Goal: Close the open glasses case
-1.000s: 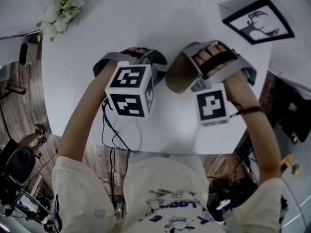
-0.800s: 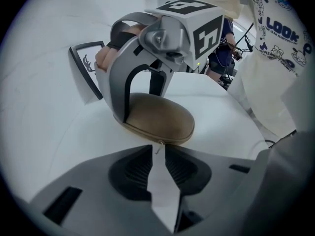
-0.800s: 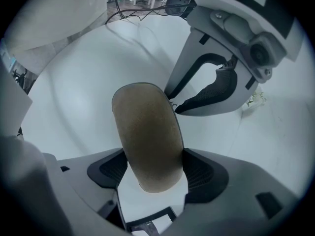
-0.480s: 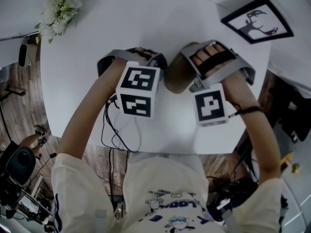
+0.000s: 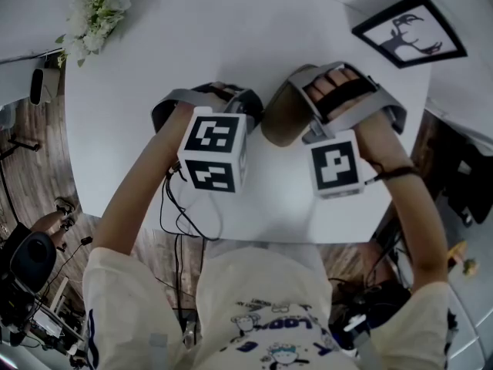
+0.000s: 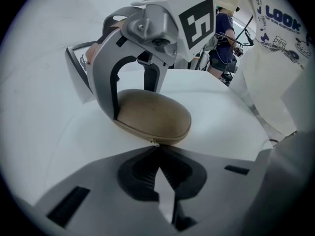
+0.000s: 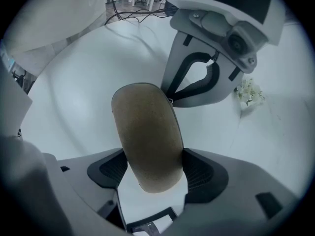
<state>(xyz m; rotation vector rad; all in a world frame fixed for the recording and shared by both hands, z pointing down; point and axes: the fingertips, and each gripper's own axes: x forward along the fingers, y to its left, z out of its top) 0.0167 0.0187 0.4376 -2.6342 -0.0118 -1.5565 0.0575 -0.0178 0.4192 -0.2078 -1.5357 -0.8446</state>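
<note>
fingers, left gripper (image 6: 156, 147): just closed, tips together at glasses case (image 6: 155, 117) zip | right gripper (image 7: 155, 173): clamps case, unmoved

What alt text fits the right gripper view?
The right gripper clamps a tan glasses case by its sides; the case stretches away from the camera over a white table. At its far end, the left gripper's jaws have just closed, tips pinching the small zipper pull. White flowers sit beyond at right.
</note>
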